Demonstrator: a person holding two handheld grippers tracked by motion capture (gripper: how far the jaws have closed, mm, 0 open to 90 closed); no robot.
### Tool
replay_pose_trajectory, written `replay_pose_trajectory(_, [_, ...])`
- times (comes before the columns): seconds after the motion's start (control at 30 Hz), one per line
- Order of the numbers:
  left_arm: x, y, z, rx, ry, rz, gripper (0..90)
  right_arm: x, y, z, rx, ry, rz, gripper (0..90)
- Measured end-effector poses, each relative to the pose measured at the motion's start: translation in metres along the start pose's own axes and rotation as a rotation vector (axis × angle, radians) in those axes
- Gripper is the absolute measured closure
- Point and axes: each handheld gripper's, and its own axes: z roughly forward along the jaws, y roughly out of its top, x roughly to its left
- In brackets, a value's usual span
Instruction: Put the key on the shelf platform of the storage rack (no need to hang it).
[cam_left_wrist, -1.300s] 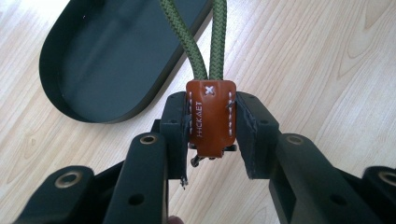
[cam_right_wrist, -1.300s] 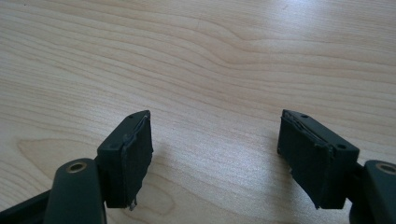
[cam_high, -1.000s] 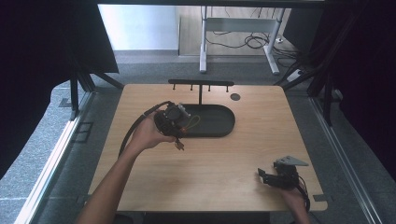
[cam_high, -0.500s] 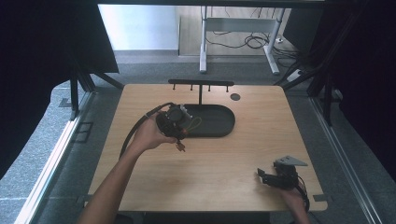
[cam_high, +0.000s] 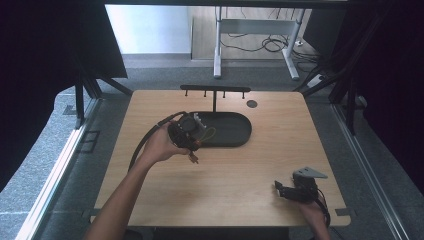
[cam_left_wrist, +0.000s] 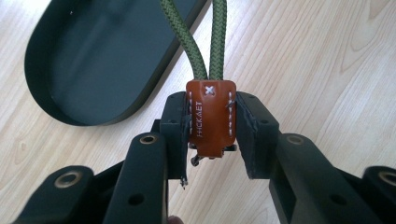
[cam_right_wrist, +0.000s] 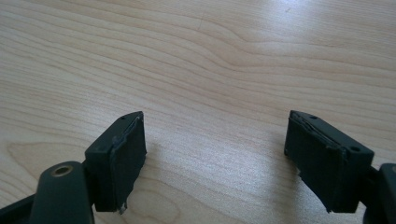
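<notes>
I am holding the left gripper (cam_left_wrist: 211, 133) clamped on a brown leather tag (cam_left_wrist: 211, 122), its pads pressing both stitched sides. White letters stamped along the tag are reading "HICKMET", as best I can make out, with a small white cross stitch above them. A green braided cord (cam_left_wrist: 201, 42) is looping out of the tag's top, running up over the near edge of the black oval tray (cam_left_wrist: 100, 60). In the high view the left gripper (cam_high: 192, 142) is sitting just at the tray's (cam_high: 235, 131) left end. The right gripper (cam_right_wrist: 215, 140) is resting wide open over the bare wooden table (cam_right_wrist: 233, 56), well apart from the tray toward the near right corner (cam_high: 295, 190).
</notes>
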Motion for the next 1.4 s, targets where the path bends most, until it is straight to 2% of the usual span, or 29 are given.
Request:
replay_pose_trajectory(0.23, [0.001, -0.004, 0.009, 0.007, -0.015, -0.008, 66.9, 0.001, 0.000, 0.001, -0.002, -0.003, -0.013, 19.3])
replay_pose_trajectory(0.53, [0.002, -0.010, 0.032, 0.032, -0.053, -0.022, 66.8, 0.004, 0.000, 0.002, 0.002, -0.013, -0.021, 18.6])
replay_pose_trajectory(1.4, [0.001, -0.009, 0.033, 0.037, -0.056, -0.014, 66.9, 0.006, 0.001, 0.003, 0.006, -0.014, -0.026, 17.8])
